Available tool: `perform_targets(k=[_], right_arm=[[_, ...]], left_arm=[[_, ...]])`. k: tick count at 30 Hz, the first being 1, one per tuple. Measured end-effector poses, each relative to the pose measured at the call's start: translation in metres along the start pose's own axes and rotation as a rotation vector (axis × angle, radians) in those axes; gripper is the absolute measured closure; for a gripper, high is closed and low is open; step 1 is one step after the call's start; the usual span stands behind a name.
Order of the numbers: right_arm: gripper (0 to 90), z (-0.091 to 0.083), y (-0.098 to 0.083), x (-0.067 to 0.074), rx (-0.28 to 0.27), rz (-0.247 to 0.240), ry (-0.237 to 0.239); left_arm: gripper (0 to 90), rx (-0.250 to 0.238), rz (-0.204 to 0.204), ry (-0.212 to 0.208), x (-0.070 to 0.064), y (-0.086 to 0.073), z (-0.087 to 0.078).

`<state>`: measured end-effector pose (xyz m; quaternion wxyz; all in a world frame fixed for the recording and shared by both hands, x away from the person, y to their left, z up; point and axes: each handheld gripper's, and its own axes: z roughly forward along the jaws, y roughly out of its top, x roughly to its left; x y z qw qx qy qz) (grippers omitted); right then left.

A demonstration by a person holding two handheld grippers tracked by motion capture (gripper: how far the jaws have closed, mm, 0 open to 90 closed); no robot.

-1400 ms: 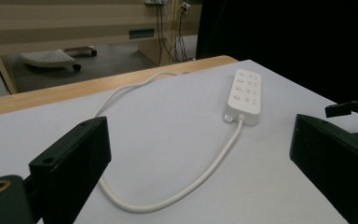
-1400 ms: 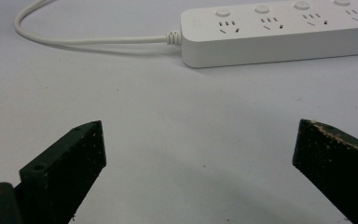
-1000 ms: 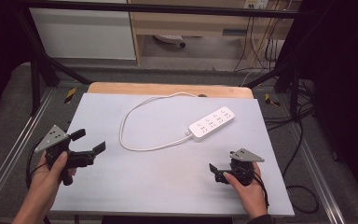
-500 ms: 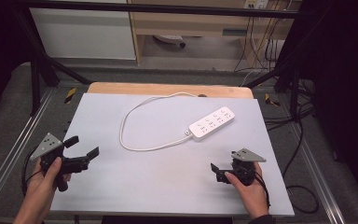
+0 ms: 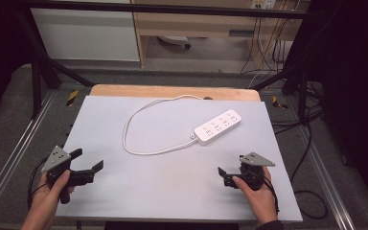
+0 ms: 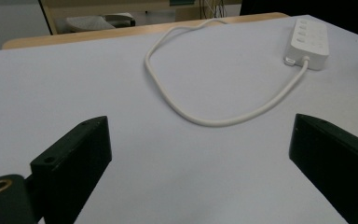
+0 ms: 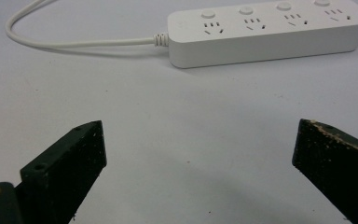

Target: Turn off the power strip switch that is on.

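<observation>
Two tongs, left tongs [image 5: 87, 166] and right tongs [image 5: 225, 175], wait spread and empty at the desk's [image 5: 172, 191] near corners, apparently staging for the power strip [image 5: 217, 127] near the far right.

No text, brand, number or label can be read anywhere; the white power strip [image 7: 270, 32] at the top of the right gripper view carries only socket holes and round buttons, with no writing on it.

A lab or workshop: a black frame [image 5: 38, 72] (with loose cables [image 5: 268, 52]) surrounds the table [image 5: 172, 191].
</observation>
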<state>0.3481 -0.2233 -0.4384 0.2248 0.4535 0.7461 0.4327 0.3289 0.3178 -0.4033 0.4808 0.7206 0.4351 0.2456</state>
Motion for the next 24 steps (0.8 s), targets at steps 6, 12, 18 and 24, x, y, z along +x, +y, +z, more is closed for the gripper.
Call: perform_targets(k=[6, 12, 18, 24], right_arm=[[3.4, -0.001, -0.001, -0.003, 0.002, -0.003, -0.009], [3.1, -0.001, -0.003, -0.006, 0.005, -0.003, -0.025], [3.0, -0.002, -0.007, -0.009, 0.025, -0.005, -0.04], [3.1, 0.003, -0.013, -0.014, 0.066, -0.007, -0.081]], left_arm=[[5.5, 0.051, 0.017, -0.016, -0.011, -0.009, 0.008], [5.6, 0.073, 0.032, -0.037, -0.02, -0.015, 0.013], [5.8, 0.088, 0.027, -0.015, -0.016, -0.024, 0.007], [6.0, 0.08, -0.015, 0.035, -0.004, -0.03, 0.001]])
